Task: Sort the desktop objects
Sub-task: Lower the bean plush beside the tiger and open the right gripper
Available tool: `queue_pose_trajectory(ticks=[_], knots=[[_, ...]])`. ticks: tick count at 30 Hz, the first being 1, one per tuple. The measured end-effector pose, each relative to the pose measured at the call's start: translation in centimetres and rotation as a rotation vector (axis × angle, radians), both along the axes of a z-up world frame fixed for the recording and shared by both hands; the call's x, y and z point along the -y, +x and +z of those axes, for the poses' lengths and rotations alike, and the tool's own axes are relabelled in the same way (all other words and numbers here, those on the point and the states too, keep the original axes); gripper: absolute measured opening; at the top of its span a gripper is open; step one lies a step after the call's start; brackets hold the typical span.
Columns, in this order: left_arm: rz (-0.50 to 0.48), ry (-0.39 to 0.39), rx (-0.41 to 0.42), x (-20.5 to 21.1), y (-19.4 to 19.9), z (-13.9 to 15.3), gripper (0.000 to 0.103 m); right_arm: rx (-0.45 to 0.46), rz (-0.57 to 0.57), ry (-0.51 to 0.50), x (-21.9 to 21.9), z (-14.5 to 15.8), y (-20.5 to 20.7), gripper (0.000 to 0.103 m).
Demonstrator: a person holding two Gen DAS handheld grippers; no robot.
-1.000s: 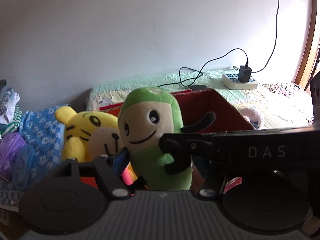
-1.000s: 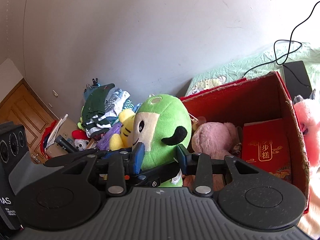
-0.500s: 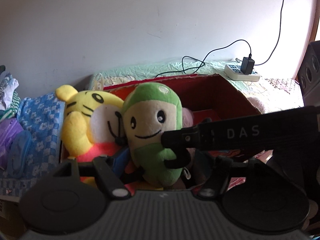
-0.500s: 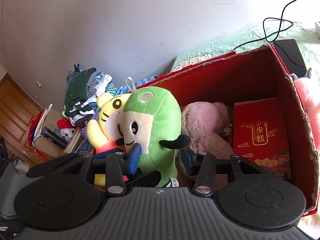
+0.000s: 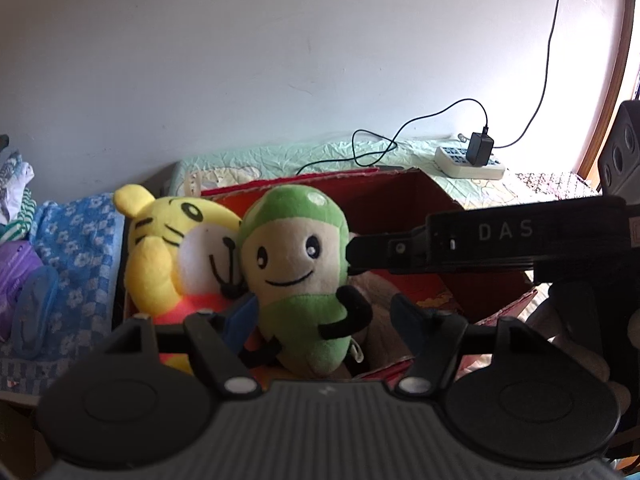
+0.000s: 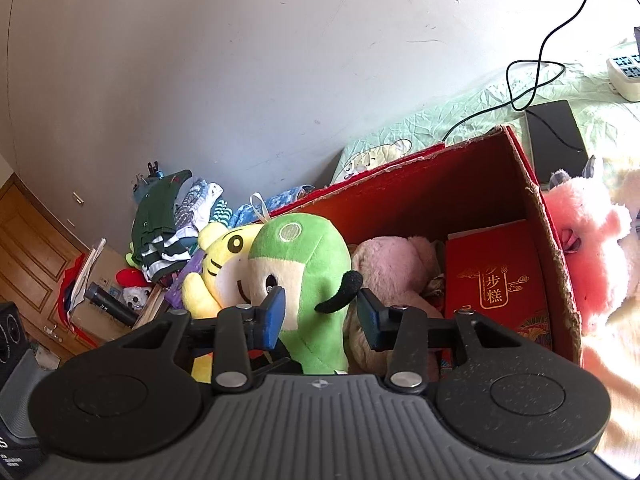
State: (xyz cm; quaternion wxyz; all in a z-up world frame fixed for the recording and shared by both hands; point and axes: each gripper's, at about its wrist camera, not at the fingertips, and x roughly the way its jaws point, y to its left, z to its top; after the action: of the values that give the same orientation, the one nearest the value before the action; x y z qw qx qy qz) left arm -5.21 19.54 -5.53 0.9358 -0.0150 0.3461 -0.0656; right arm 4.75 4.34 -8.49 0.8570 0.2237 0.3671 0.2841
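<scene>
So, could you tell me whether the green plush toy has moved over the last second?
Yes. The green plush toy has gone down into the red cardboard box, beside the pink plush.

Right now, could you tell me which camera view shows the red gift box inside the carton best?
The right wrist view: the red gift box lies plainly visible, gold print legible. In the left wrist view, the right gripper and carton wall hide nearly all of it.

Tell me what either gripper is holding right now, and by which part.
Nothing is held. The right gripper and the left gripper are both open around the green plush toy, which stands in the red box.
</scene>
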Motion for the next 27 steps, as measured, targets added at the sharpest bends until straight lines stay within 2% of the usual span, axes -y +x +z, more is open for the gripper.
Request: queue_pose_trajectory(ticks=[6,9,14,18,25,27], knots=[[-0.005,-0.014,-0.044,0.2,1.3,-1.2,0.071,-0.011,-0.014,-0.003,0.0,-0.4,0.1,0.039],[-0.008,-0.008,-0.046,0.2,1.2,-1.1,0.071,-0.025,-0.006,0.006,0.0,-0.8,0.1,0.039],[0.002,-0.017,-0.05,-0.1,0.8,-0.6,0.072,0.001,0.002,0.02,0.2,-0.2,-0.4,0.039],[0.023,0.007,-0.042,0.2,0.2,0.1,0.08,0.017,-0.011,0.015,0.9,0.2,-1.0,0.039],[0.11,0.117,-0.073,1.7,-0.3,0.6,0.081,0.037,-0.043,-0.005,2.3,0.6,-2.9,0.039],[0.125,0.118,-0.09,1.9,-0.3,0.5,0.081,0.041,-0.05,-0.007,2.6,0.6,-3.5,0.039]])
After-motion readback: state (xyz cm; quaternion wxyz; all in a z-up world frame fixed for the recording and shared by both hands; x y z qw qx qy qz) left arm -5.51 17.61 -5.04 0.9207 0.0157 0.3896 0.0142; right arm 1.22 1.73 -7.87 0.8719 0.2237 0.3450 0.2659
